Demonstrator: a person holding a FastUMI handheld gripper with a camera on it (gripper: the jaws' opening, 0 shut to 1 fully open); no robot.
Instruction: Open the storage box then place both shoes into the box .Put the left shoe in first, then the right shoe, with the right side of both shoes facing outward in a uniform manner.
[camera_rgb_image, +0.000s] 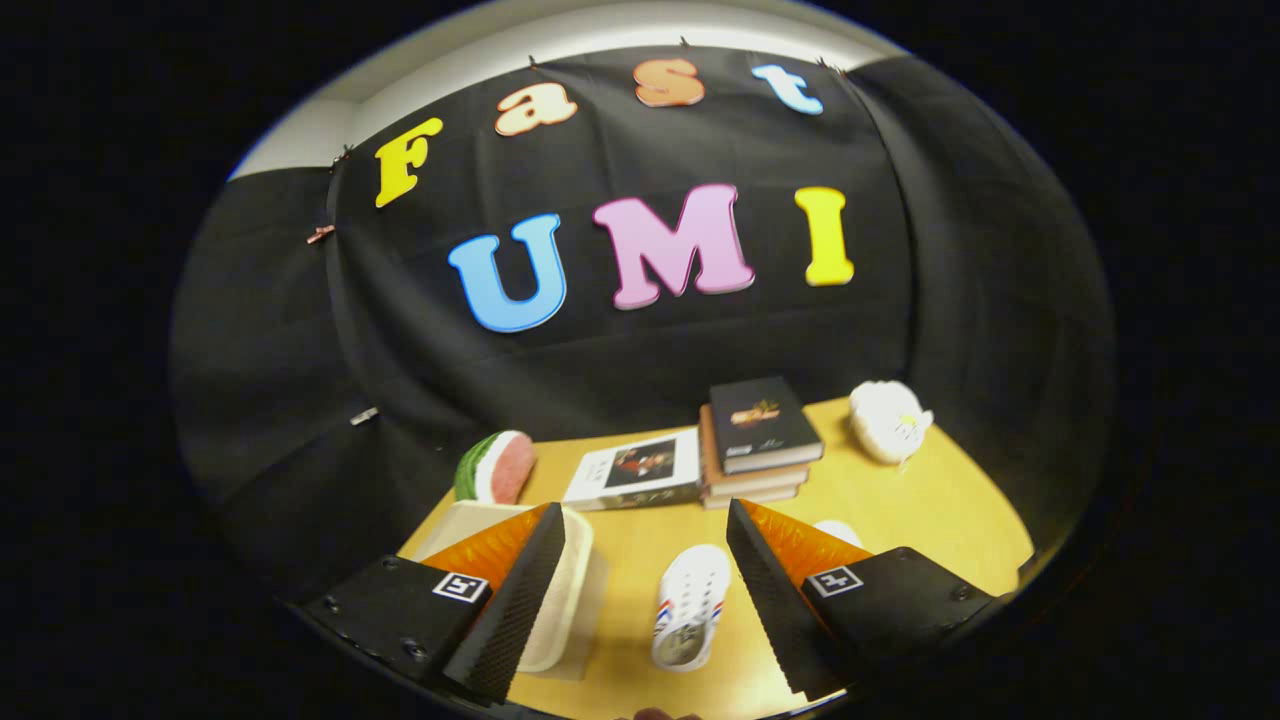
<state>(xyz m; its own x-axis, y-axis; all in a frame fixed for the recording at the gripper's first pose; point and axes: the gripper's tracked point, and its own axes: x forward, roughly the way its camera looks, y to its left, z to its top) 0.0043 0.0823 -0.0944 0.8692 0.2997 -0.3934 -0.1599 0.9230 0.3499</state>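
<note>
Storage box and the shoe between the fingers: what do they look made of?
Storage box: likely plastic, cream, smooth matte walls with a rounded rim. Shoe: white, seemingly synthetic or leather-like, faint sheen, red-and-blue side stripes; too small to be sure. The gripper is open, touching neither.

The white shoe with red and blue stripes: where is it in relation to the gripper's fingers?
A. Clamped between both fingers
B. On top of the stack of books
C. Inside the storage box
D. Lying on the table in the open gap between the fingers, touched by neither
D: the white shoe lies on the wooden table between the fingers of the open gripper, clear of both.
</note>
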